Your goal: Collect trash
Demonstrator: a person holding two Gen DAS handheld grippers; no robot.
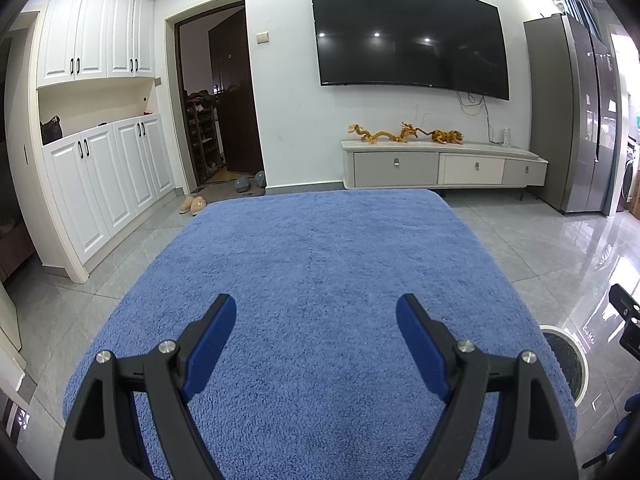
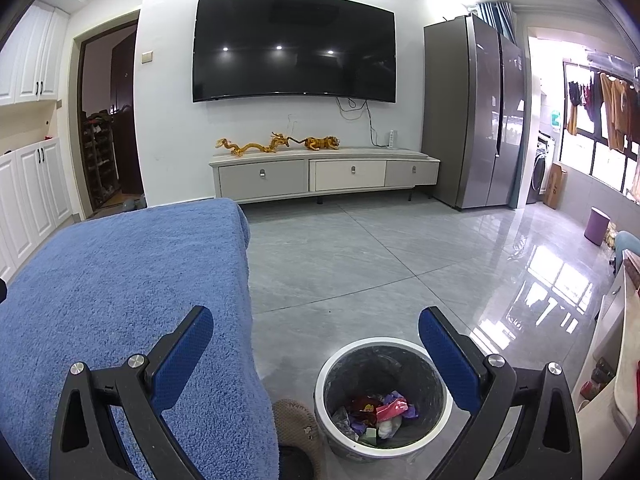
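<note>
Both tools wide open, nothing held: left tool (image 1: 316,316) over the blue-covered counter (image 1: 320,248), right tool (image 2: 316,332) above the floor. No trash visible on the counter; all seen trash (image 2: 376,412) already inside the bin (image 2: 332,360) beside the counter. Better to check the hidden counter edges before stopping; keep the right tool near the bin.

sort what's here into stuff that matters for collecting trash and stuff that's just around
Part of the job:
- trash bin, on the floor beside the table
- wrappers and scraps already in it
- left gripper and right gripper, both open and empty
- blue-covered table, bare of trash

Just around:
- TV
- dragon and tiger figurines
- fridge
- slippers
- purple stool
</note>
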